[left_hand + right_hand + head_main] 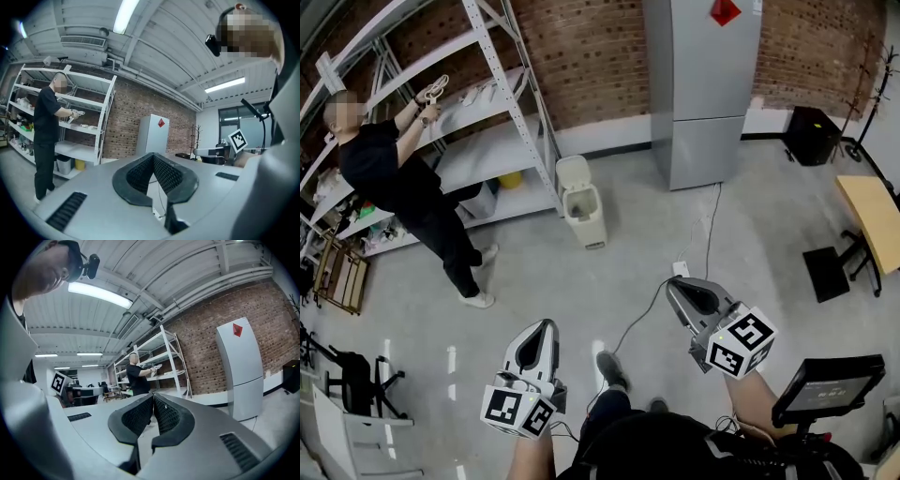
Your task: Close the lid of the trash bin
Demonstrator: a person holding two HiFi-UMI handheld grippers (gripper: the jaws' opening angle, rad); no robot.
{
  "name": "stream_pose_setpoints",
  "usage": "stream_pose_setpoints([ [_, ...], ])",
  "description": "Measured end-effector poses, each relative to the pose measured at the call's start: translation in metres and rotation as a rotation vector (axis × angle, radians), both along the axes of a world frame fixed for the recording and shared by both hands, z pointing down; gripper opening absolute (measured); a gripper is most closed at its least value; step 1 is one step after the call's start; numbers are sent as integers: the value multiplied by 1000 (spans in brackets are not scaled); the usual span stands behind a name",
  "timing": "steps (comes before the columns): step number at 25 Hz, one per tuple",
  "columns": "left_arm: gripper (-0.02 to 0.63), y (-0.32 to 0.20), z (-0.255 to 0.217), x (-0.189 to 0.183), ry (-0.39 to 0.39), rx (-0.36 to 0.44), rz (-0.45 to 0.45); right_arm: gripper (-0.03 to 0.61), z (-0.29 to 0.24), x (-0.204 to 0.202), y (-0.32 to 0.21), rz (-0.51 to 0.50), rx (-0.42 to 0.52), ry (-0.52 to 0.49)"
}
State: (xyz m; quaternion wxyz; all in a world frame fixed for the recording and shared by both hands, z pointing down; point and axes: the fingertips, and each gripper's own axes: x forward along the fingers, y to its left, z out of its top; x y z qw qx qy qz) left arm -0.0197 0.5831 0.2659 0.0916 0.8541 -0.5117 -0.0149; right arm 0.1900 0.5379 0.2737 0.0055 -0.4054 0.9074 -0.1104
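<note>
Our left tool [546, 325] and right tool [673, 286] both have their jaws together on nothing, idle because we stand well apart from the trash bin [584, 217]. It stands on the floor at 12 o'clock beside the shelf [500, 114], its lid [573, 172] tipped up. We judge that walking closer comes first.

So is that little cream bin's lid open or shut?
Open. The cream plastic trash bin has its flat lid tipped up at the back, mouth uncovered.
</note>
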Motion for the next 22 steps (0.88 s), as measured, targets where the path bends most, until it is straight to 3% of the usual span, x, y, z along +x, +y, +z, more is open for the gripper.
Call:
stream_pose_setpoints([
  [7,-2,-100,14,-41,49,18,20,9,7,-43,-94,13,1,45],
  [15,-2,-212,13,-115,79,33,24,9,-2,-106,-211,43,-11,71],
  [22,-2,-282,20,-131,103,-1,45,9,-4,-132,-282,41,-26,87],
])
